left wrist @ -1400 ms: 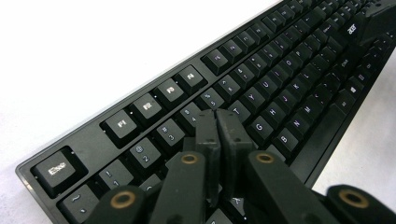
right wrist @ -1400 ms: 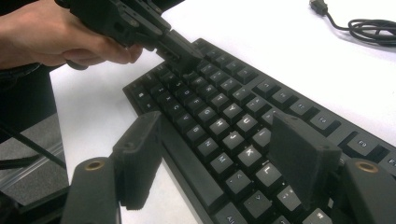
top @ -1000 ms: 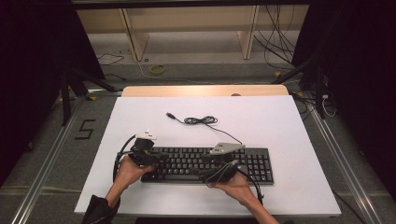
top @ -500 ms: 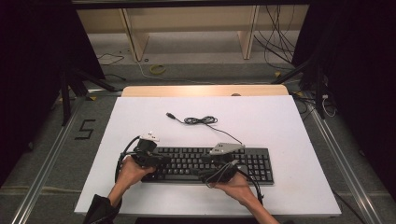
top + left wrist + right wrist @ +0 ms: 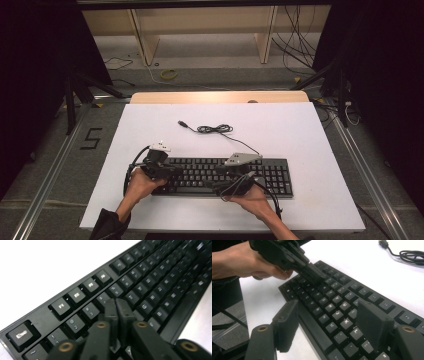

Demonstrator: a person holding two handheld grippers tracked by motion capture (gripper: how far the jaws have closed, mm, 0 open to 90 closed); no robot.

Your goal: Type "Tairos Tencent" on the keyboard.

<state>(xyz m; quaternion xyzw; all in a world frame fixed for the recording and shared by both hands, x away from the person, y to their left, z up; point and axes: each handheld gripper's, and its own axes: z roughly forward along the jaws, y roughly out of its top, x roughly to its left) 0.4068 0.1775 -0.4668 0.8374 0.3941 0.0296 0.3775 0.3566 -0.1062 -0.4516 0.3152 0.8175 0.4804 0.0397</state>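
A black keyboard (image 5: 220, 175) (image 5: 150, 277) (image 5: 337, 302) lies across the near half of the white table (image 5: 300, 130). My left gripper (image 5: 172, 171) (image 5: 116, 307) rests its tips on the number-row keys at the keyboard's left end. Its jaws stand together with barely a seam, have just been opening slightly, and have nothing between them. The right gripper view shows that left gripper (image 5: 317, 277) pressing down on the keys. My right gripper (image 5: 220, 182) (image 5: 328, 312) is open above the keyboard's near edge, one jaw off the front rim and the other above the letter keys.
The keyboard's cable (image 5: 215, 129) (image 5: 409, 253) lies coiled behind it, its plug loose on the table. A wooden strip (image 5: 220, 96) edges the table's far side. Beyond are wooden frames and floor cables (image 5: 300, 40). A "5" mark (image 5: 91, 139) lies on the floor at left.
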